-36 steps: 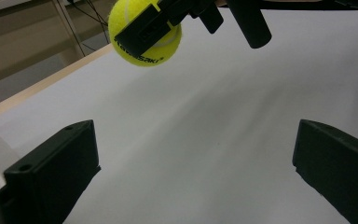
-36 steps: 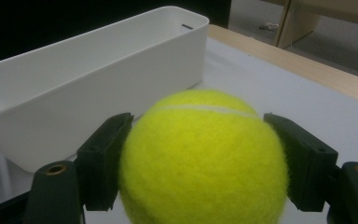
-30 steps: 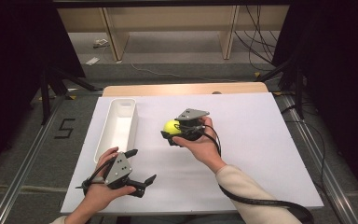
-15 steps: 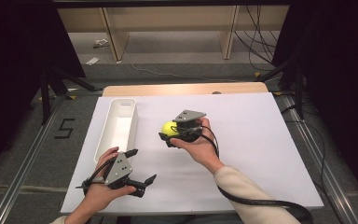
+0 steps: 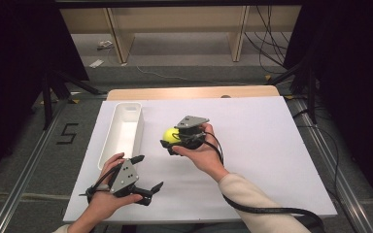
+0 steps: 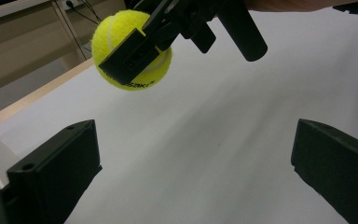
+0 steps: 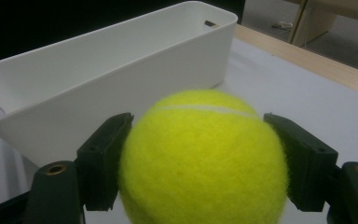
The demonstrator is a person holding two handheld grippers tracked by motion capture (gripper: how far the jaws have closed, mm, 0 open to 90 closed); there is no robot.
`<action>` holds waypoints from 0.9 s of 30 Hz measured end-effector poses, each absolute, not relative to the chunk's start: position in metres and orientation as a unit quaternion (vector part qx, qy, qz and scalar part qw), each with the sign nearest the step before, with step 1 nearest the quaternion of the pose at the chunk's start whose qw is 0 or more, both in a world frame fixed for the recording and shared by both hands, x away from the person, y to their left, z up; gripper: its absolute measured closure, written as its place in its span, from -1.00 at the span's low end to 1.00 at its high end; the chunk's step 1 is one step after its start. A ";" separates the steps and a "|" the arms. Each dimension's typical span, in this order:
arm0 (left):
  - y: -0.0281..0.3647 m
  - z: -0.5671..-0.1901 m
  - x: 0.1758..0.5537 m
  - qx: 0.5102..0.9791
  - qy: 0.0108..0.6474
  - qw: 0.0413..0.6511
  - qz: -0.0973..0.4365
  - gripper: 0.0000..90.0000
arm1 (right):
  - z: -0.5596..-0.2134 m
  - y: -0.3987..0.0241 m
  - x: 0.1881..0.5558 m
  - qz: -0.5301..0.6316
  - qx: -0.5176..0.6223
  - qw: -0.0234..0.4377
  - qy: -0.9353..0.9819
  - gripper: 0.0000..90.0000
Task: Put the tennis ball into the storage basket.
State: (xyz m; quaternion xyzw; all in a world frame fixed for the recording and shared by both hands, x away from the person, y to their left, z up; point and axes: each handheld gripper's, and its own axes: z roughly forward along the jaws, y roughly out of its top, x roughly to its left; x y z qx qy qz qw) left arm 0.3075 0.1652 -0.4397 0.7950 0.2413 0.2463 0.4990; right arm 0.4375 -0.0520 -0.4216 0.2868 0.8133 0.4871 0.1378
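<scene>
Tennis ball (image 7: 200, 161) sits clamped across its middle in the right claw (image 5: 173, 141), above the tabletop (image 5: 272, 145) just beside the white bin (image 5: 138, 127). It looks light, fuzzy and a little springy, so slipping seems unlikely. Left claw (image 5: 149, 173) stands apart, empty.

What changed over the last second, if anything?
Barely anything. The right gripper stays shut on the tennis ball, lifted off the table and drifted slightly toward the white bin. The left gripper stays open near the table's front edge, holding nothing. Nothing was grasped or released.
</scene>
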 end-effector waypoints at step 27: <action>0.166 -0.442 0.307 0.798 0.241 0.494 0.247 -0.99 | -0.418 -0.043 0.440 0.486 0.280 0.142 0.816 -0.40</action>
